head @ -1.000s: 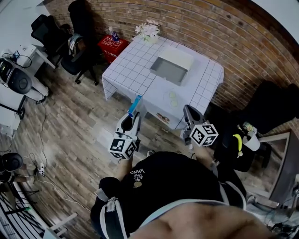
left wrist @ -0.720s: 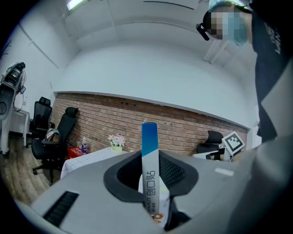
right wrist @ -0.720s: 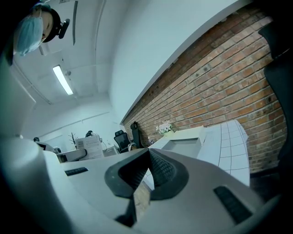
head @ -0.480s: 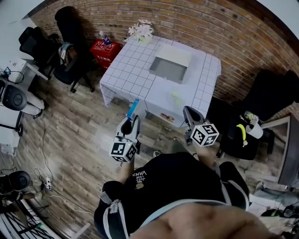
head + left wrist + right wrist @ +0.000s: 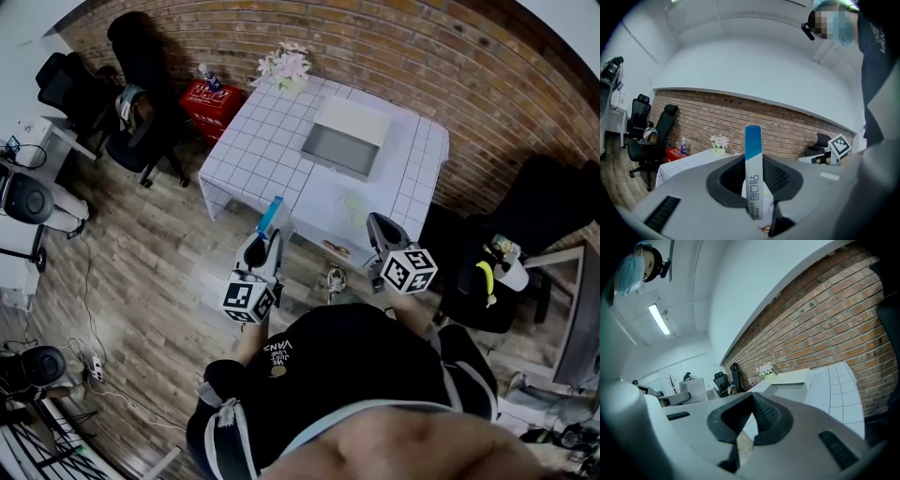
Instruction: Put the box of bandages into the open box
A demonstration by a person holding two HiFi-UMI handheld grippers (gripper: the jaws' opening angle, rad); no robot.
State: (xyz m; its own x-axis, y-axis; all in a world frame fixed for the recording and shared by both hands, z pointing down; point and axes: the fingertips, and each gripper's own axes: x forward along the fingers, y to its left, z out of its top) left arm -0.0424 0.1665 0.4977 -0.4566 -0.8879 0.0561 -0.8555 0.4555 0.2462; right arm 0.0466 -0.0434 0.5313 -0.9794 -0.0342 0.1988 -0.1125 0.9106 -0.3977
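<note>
My left gripper (image 5: pixel 265 236) is shut on the box of bandages (image 5: pixel 271 215), a slim white box with a blue end that stands upright between the jaws (image 5: pixel 753 178). It hangs over the wooden floor, short of the table's near edge. The open box (image 5: pixel 345 139), white with a grey inside, sits toward the far side of the white checked table (image 5: pixel 253 150). It also shows in the right gripper view (image 5: pixel 787 382). My right gripper (image 5: pixel 378 225) is shut with nothing in it (image 5: pixel 750 418), level with the left one at the table's near right corner.
A pot of flowers (image 5: pixel 289 67) stands at the table's far corner, and small round things (image 5: pixel 353 204) lie near its front edge. A red crate (image 5: pixel 215 97) and black office chairs (image 5: pixel 131 112) are to the left. Another black chair (image 5: pixel 553 206) is on the right, with a brick wall behind.
The view has drifted slightly and a shoe now shows on the floor between the grippers. Both grippers keep their pose, the bandage box still in the left.
</note>
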